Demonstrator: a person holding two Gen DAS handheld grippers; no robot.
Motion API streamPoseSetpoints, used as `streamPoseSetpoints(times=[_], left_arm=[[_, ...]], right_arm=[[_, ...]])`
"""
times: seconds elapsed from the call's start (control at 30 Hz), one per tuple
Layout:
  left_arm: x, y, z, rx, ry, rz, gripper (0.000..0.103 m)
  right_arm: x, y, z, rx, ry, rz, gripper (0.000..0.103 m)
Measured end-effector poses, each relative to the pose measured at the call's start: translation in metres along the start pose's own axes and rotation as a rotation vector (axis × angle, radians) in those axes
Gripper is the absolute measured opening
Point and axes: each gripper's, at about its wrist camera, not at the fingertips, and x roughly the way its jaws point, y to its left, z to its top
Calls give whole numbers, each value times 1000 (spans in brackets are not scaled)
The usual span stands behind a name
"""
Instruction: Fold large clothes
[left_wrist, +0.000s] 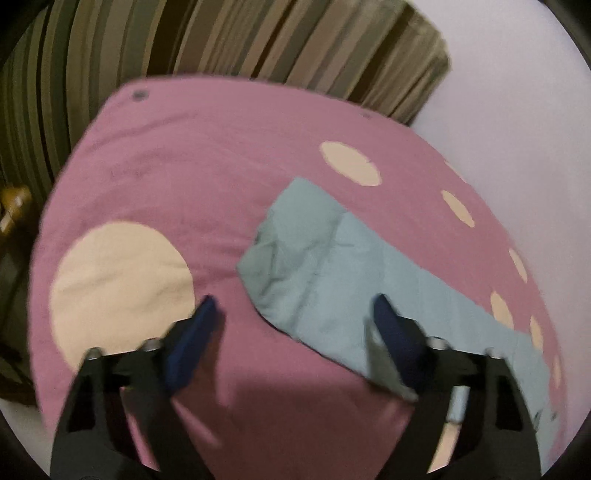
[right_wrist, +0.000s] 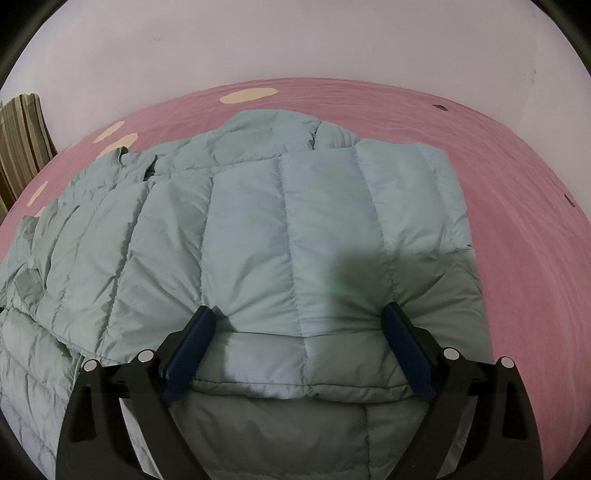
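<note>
I see a pale teal quilted jacket (right_wrist: 280, 206) lying flat on a pink bedsheet (right_wrist: 517, 177) printed with cream ovals. The jacket fabric is a smooth, slightly glossy shell, stitched into puffy channels, with one panel folded over so that a rounded, padded edge faces my right gripper (right_wrist: 299, 314). That gripper stands wide apart; its dark blue pads (right_wrist: 402, 347) rest against the folded edge, which bulges between them, but I see no clamping. My left gripper (left_wrist: 291, 306) is also apart, with nothing between its pads, above bare sheet beside the jacket's sleeve (left_wrist: 332, 266). This view is blurred. A striped curtain (left_wrist: 221, 37) hangs behind the bed.
</note>
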Motion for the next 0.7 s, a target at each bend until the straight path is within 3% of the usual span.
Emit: streamPoseSetpoints(times=[0.07, 0.13, 0.3, 0.33, 0.5, 0.7], left_arm=[[10, 8, 5, -49, -8, -5, 71], [12, 6, 7, -29, -17, 9, 65], [22, 4, 12, -17, 4, -46, 13], [23, 6, 12, -15, 4, -50, 10], [10, -7, 13, 40, -46, -31, 5], [-17, -47, 9, 145, -113, -75, 5]], right_arm=[[0, 0, 0, 1, 0, 0, 91], [0, 0, 0, 0, 0, -1, 91], [0, 0, 0, -2, -1, -3, 91], [0, 0, 0, -3, -1, -4, 91], [0, -1, 0, -4, -1, -3, 91], [0, -1, 0, -2, -2, -2, 91]])
